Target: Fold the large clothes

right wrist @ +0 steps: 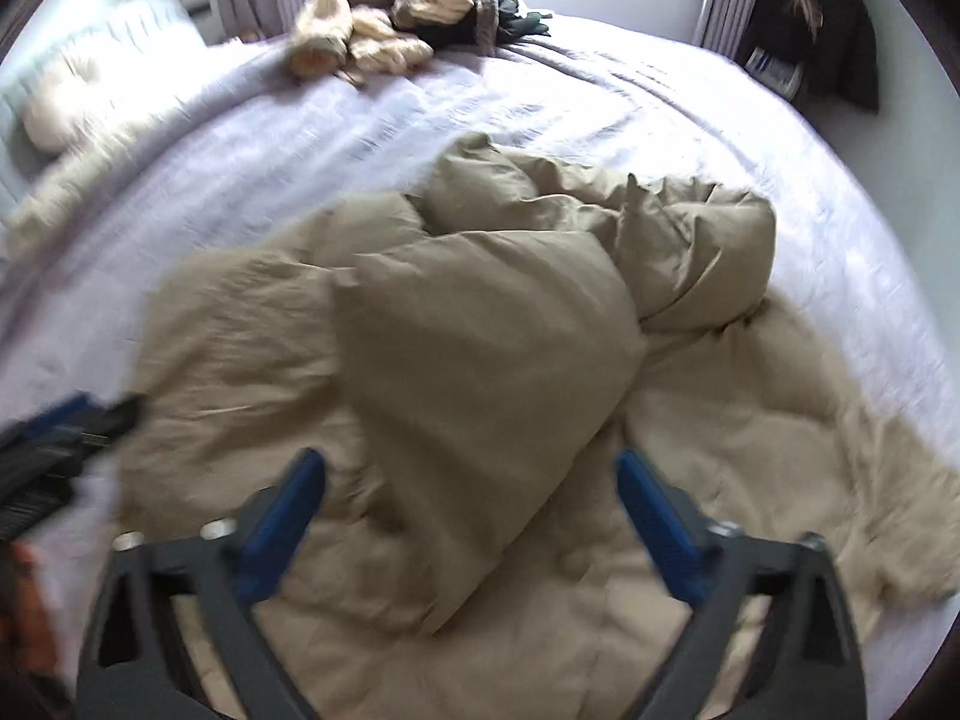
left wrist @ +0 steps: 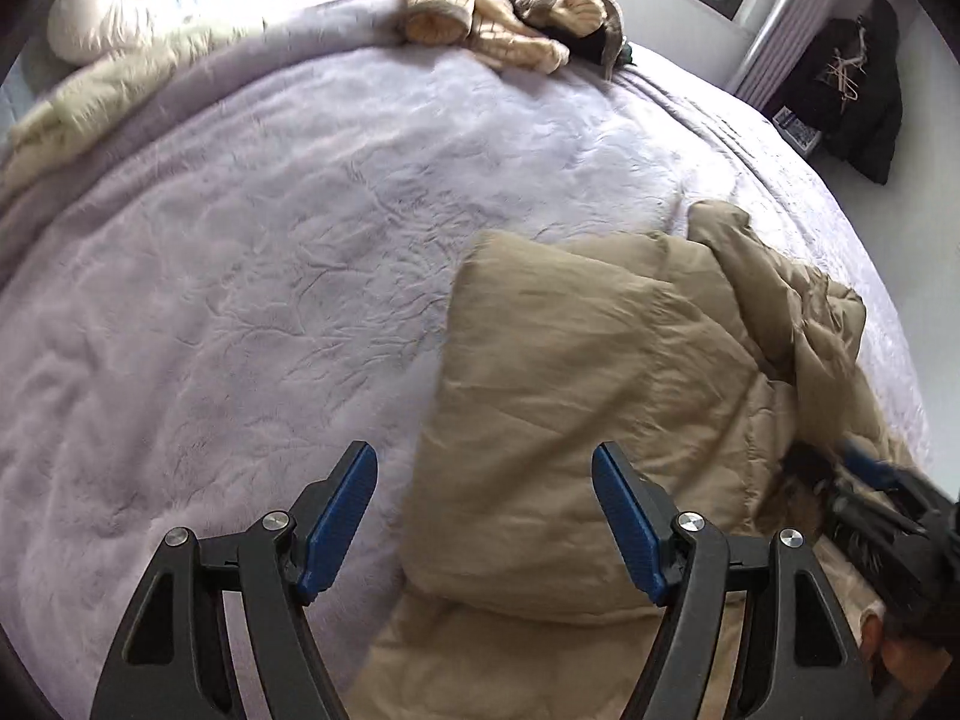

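Note:
A large tan padded coat (left wrist: 600, 372) lies crumpled on the lilac bed cover (left wrist: 270, 252); it also fills the middle of the right wrist view (right wrist: 480, 360), with one panel folded over and a fur-trimmed edge (right wrist: 870, 480) at the right. My left gripper (left wrist: 483, 516) is open and empty, above the coat's left edge. My right gripper (right wrist: 468, 516) is open and empty, above the coat's near part. The right gripper also shows at the right edge of the left wrist view (left wrist: 870, 480), and the left gripper shows at the left of the right wrist view (right wrist: 66, 432).
A heap of cream striped clothes (left wrist: 504, 6) lies at the far side of the bed, also in the right wrist view (right wrist: 408, 12). A round white cushion (left wrist: 102, 12) and a cream blanket (left wrist: 90, 96) lie far left. A dark jacket (left wrist: 846, 90) hangs at the right wall.

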`<action>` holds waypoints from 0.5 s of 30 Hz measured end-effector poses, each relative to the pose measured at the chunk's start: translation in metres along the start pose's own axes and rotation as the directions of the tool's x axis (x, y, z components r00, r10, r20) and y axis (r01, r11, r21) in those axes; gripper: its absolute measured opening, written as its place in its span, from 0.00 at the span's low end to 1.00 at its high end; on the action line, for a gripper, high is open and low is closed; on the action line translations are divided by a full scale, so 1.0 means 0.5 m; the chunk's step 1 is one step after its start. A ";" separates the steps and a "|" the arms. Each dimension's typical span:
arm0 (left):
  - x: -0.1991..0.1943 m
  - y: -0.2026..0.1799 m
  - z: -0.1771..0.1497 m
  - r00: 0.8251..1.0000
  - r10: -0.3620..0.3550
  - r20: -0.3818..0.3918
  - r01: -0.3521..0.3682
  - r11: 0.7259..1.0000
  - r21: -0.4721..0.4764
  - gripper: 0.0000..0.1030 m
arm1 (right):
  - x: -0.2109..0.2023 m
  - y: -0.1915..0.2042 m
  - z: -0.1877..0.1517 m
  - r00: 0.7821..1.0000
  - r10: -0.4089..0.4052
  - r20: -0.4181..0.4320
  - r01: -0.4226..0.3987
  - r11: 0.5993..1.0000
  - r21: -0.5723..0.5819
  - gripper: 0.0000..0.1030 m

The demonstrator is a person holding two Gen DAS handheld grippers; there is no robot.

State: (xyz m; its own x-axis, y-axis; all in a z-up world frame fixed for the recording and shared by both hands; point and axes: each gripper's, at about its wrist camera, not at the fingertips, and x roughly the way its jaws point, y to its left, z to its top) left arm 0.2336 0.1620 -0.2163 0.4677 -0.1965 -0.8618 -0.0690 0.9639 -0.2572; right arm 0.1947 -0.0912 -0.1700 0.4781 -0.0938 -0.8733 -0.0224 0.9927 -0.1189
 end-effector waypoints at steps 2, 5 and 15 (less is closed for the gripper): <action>0.020 0.021 0.021 0.998 -0.056 -0.030 0.055 0.998 -0.032 0.73 | 0.017 -0.023 0.005 0.999 -0.026 -0.020 0.027 0.999 0.021 0.06; 0.064 0.042 0.057 0.984 -0.164 -0.074 0.157 0.983 -0.099 0.73 | 0.002 -0.119 -0.018 1.000 0.012 -0.009 -0.010 0.982 0.188 0.06; 0.134 -0.061 0.109 0.936 -0.344 -0.069 0.338 0.937 -0.084 0.28 | 0.004 -0.266 -0.144 0.994 0.089 -0.057 -0.057 0.909 0.414 0.06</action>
State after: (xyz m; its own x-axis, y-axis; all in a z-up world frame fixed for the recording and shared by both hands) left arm 0.3149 0.1293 -0.2423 0.4011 -0.5279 -0.7486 0.0191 0.8219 -0.5694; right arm 0.1355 -0.2287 -0.1897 0.4232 -0.0097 -0.9060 0.3157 0.9389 0.1374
